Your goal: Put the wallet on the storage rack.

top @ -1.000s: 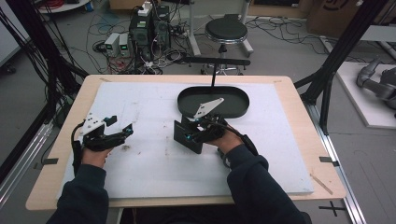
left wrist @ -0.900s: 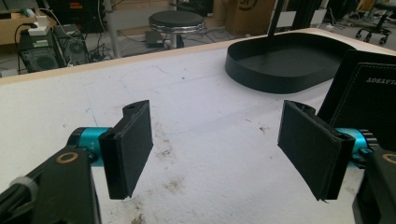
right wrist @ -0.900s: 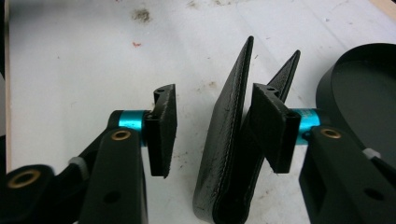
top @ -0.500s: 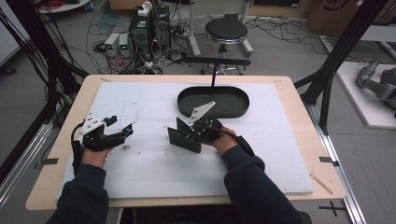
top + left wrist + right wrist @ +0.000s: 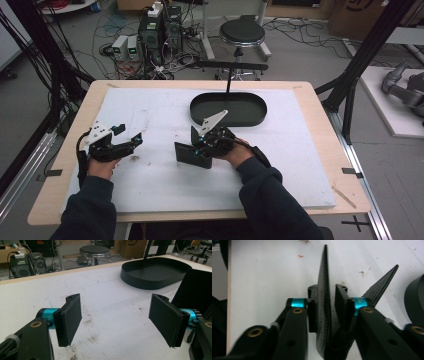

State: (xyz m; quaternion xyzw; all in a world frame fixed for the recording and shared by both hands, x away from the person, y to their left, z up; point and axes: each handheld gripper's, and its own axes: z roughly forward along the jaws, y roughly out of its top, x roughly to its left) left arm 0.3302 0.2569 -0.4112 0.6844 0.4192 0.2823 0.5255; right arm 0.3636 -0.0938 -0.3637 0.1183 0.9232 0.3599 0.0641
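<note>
The right gripper (image 5: 196,149), jaws clamped on a black folded wallet (image 5: 192,155), has drawn it away from the oval tray (image 5: 228,111) toward the open-jawed, waiting left gripper (image 5: 131,141); a two-handed step looks near.

One black tray (image 5: 230,107), one black folder (image 5: 192,154), one stool (image 5: 242,33)

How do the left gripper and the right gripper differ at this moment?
The left gripper has its jaws wide apart with nothing between them; the right gripper is clamped on one flap of a black folded wallet-like piece. In the high view the left one sits near the table's left edge, the right one near the middle, just short of the black tray. Both are hand-held over the white mat.
</note>
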